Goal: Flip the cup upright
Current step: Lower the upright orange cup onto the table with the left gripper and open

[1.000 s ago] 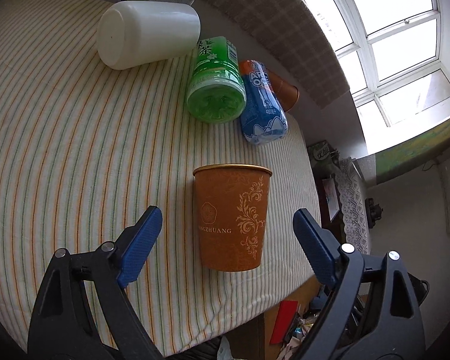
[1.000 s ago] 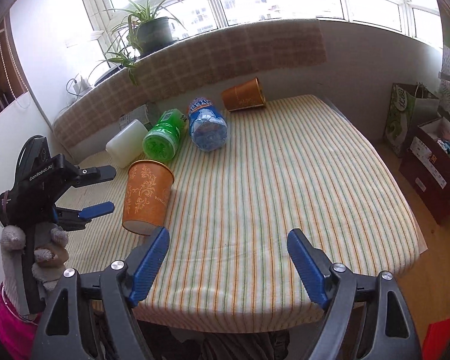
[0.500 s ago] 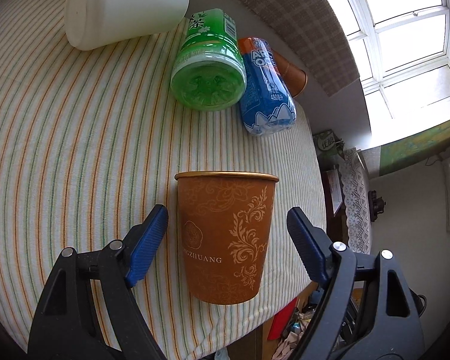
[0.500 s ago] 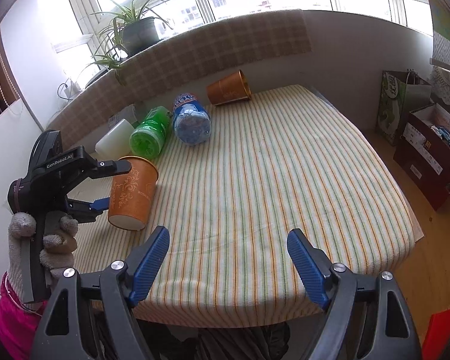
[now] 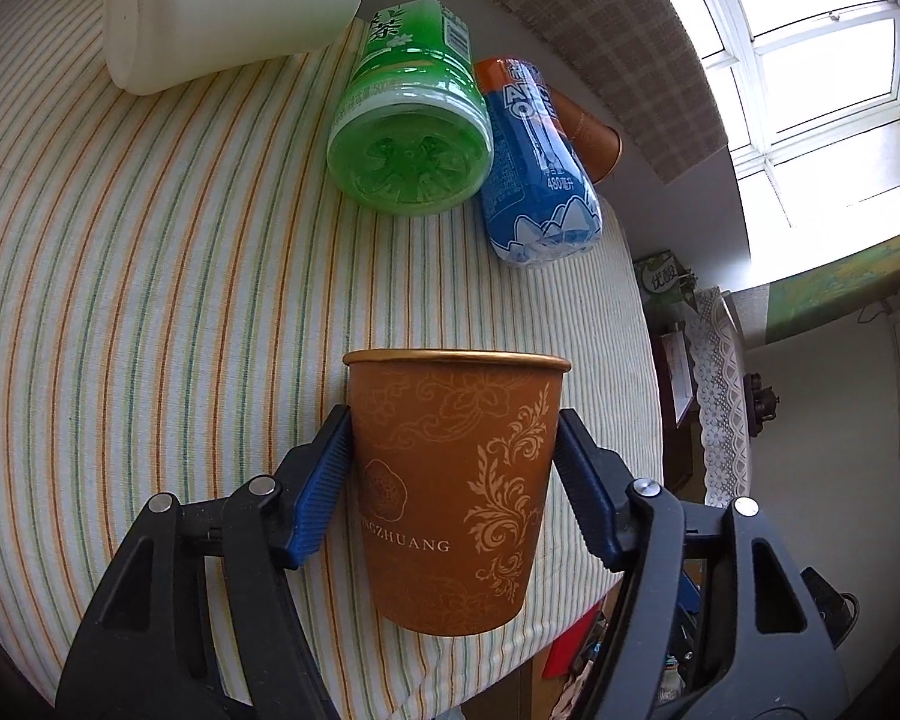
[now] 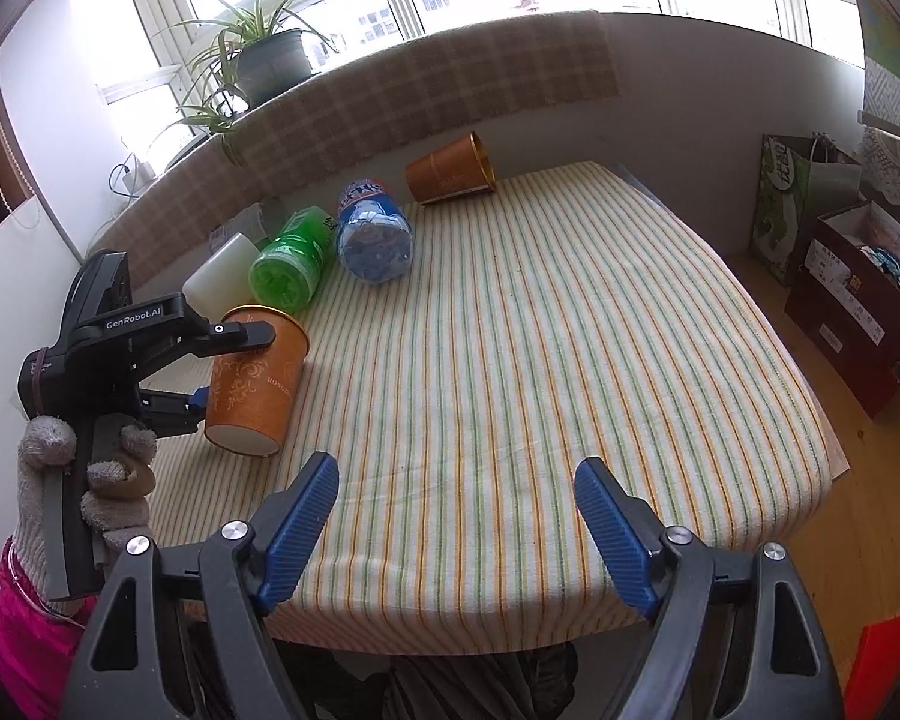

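Left wrist view shows the left gripper (image 5: 453, 456) closed onto the orange cup (image 5: 453, 492). Its two blue pads (image 5: 324, 480) press the cup's sides, one on each side, about halfway up the cup. The cup lies on its side near the front edge of the striped tablecloth (image 5: 150, 276), with its open rim pointing away toward the bottles.

From the right wrist view, the cup (image 6: 258, 384) is tipped, with its white bottom facing the front edge. I cannot tell if it rests on the cloth or is a little off it.

So the step now is the grab. I think the grab is made, and the flip is not done yet.

Next, the hand should lift a bit and turn the cup so the rim faces up, then set it down flat. Paper cups squash easily, so the squeeze should be soft.

Past the cup lie a green bottle (image 5: 411, 114), a blue bottle (image 5: 537, 180), a white jar (image 5: 234, 6) and another orange cup (image 6: 450, 171).

The right gripper (image 6: 456, 516) is wide open, holds nothing, and hangs at the table's front edge.
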Demonstrator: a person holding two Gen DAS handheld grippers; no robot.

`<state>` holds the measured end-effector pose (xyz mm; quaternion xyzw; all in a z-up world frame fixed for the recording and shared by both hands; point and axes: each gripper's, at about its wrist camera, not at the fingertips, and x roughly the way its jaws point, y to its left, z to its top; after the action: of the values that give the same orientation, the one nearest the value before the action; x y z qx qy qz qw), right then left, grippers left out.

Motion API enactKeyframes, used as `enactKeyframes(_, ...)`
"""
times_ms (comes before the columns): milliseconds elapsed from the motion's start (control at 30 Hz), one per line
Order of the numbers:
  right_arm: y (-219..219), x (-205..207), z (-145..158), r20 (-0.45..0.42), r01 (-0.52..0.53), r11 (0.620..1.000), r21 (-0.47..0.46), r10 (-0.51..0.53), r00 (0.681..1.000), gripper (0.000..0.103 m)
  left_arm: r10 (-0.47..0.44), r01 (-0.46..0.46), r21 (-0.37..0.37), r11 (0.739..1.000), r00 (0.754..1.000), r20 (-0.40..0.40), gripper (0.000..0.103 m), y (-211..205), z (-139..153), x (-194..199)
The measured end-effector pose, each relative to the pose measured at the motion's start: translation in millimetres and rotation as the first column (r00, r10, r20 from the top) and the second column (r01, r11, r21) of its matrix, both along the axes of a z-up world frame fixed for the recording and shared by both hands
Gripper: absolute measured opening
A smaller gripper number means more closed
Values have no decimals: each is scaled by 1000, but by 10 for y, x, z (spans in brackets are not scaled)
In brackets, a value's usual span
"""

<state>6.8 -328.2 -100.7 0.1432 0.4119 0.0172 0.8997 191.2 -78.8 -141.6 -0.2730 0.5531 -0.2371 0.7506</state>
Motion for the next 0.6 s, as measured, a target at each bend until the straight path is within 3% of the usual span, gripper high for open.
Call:
enactKeyframes(300, 54, -3, 36, 16, -5, 1000, -25, 5, 1000, 83, -22, 8, 109, 994, 991, 128, 68, -68, 205, -151)
enactKeyframes(600, 120, 12, 45, 17, -21, 999, -32, 21, 1000, 83, -66, -18, 257, 966, 946, 318, 67, -159, 468, -438)
